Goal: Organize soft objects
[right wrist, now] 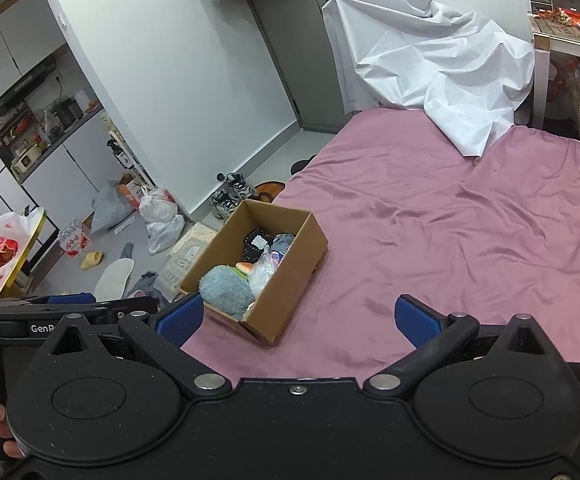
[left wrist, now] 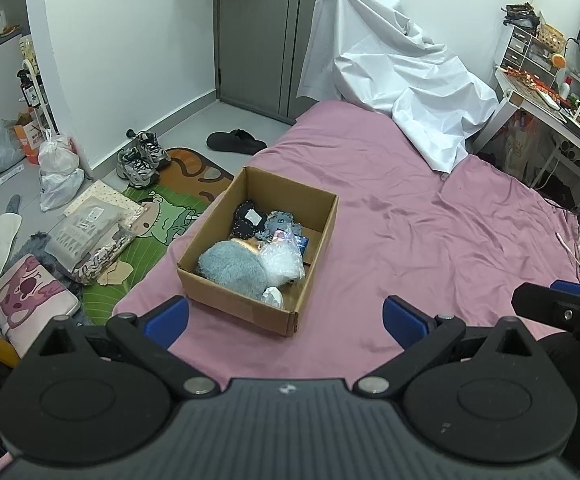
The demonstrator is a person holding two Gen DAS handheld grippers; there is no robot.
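An open cardboard box [left wrist: 210, 236] sits on the pink bed sheet [left wrist: 409, 232] near the bed's left edge. It holds a fluffy grey-blue plush [left wrist: 232, 270], a clear plastic bag [left wrist: 280, 260], a dark spotted soft item [left wrist: 246, 216] and a small blue-grey soft item [left wrist: 280, 222]. The box also shows in the right wrist view [right wrist: 301, 252], with the plush [right wrist: 226, 290] at its near end. My left gripper [left wrist: 286, 316] is open and empty, just short of the box. My right gripper [right wrist: 297, 318] is open and empty, near the box's front corner.
A crumpled white sheet [left wrist: 401, 68] lies at the bed's far end. A desk [left wrist: 549, 92] with clutter stands at right. On the floor at left are a green mat [left wrist: 158, 224], sneakers [left wrist: 142, 158], a black slipper [left wrist: 236, 142], plastic bags [left wrist: 56, 168] and a pink cushion [left wrist: 30, 292].
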